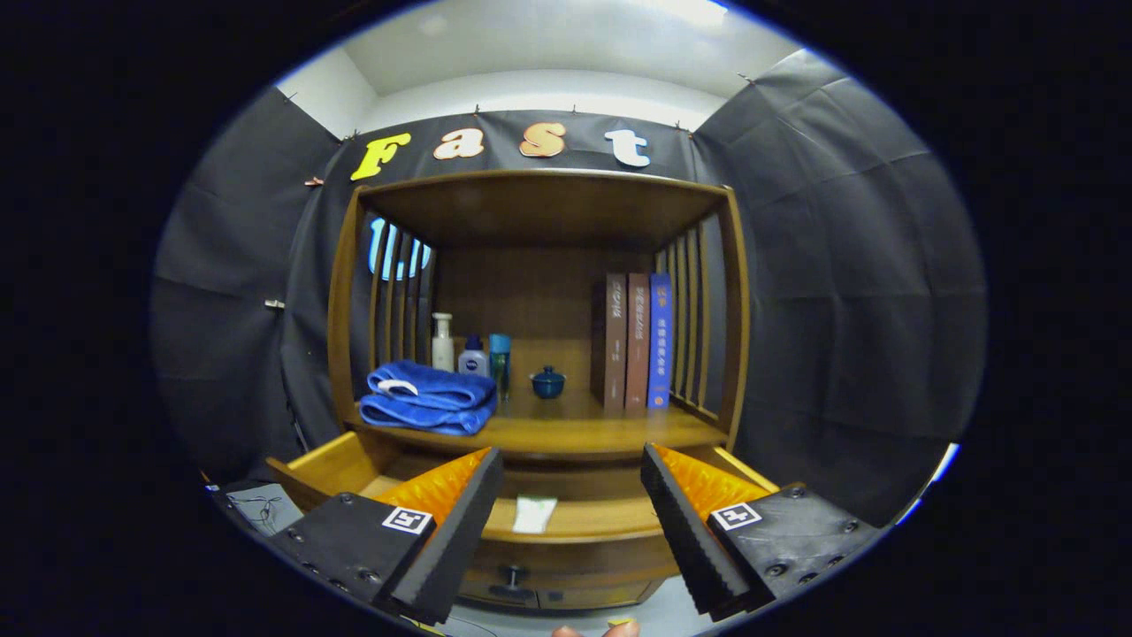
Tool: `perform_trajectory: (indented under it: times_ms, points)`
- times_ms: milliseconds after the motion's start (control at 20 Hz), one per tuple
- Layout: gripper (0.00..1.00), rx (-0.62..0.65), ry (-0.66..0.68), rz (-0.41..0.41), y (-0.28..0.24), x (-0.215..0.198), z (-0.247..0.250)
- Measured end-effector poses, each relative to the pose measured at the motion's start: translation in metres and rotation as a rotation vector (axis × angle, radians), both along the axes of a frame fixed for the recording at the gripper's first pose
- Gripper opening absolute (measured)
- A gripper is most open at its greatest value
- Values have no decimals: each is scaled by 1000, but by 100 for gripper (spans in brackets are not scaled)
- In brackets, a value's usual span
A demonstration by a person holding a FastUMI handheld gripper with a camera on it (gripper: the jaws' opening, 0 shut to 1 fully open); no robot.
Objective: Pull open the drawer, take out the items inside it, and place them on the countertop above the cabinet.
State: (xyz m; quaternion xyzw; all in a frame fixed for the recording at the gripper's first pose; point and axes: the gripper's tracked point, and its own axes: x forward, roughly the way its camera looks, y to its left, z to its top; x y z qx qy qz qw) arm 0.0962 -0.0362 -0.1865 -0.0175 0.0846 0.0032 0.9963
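While the drawer (548, 518) of the wooden cabinet (539, 310) stands pulled out below the shelf, my gripper (572, 522) hangs in front of it with its fingers (455, 531) spread wide apart and clamped on nothing. Between them, lying flat on the drawer's floor just ahead of the tips, is a small pale packet (534, 513), the one item I can make out inside. I judge it light, thin and limp, more like a sachet or folded paper than anything stiff, so it should slide or buckle sooner than lift cleanly. My best hold looks to be across its short width, near the middle, with the tips set down hard against the wood. The drawer's knob (511, 577) sits lower, on the front panel between my fingers. Above, the tabletop (566, 433) that must receive the item already carries a folded blue towel (429, 398), three bottles (472, 354), a small blue lidded pot (548, 382) and three upright books (637, 341). I am held level, facing the cabinet squarely, pulled back from the drawer and raised a little above its front. Fingertips of the person's hand (597, 631) show beneath me.
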Motion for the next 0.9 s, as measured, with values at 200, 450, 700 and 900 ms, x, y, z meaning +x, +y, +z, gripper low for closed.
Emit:
perform_trajectory:
  times_ms: [200,450,700,900]
  points:
    - [99,45,238,149,25,39,-7]
    - [100,16,495,192,23,78,-67]
    - [100,-31,758,156,7,92,-144]
    - [100,-9,900,101,-7,96,-180]
